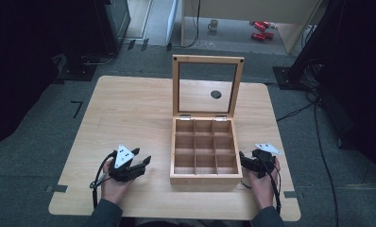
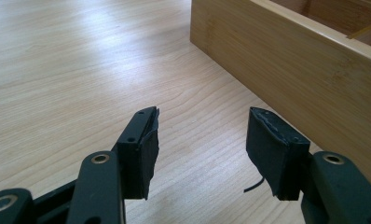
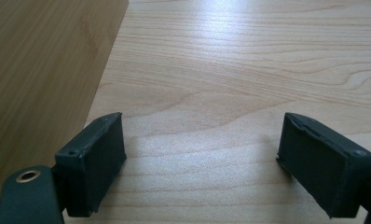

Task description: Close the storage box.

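1. Left gripper sits low over the table, jaws spread wide with nothing between them. In the left gripper view it's just bare wood grain between the pads.
2. Right gripper is the same deal: jaws wide, nothing held, only tabletop between the pads in the right gripper view.
3. Both are held by the person's hands, left hand and right hand, near the front edge of the table.
4. The box stands between the two grippers, just beside each but not touching either as far as I can see. In the left gripper view its side wall runs off to the right of the jaws; in the right gripper view it's at the left.
5. Box has nine compartments in a grid, all look bare.
6. Its lid stands up at the back, wooden frame with a clear pane.
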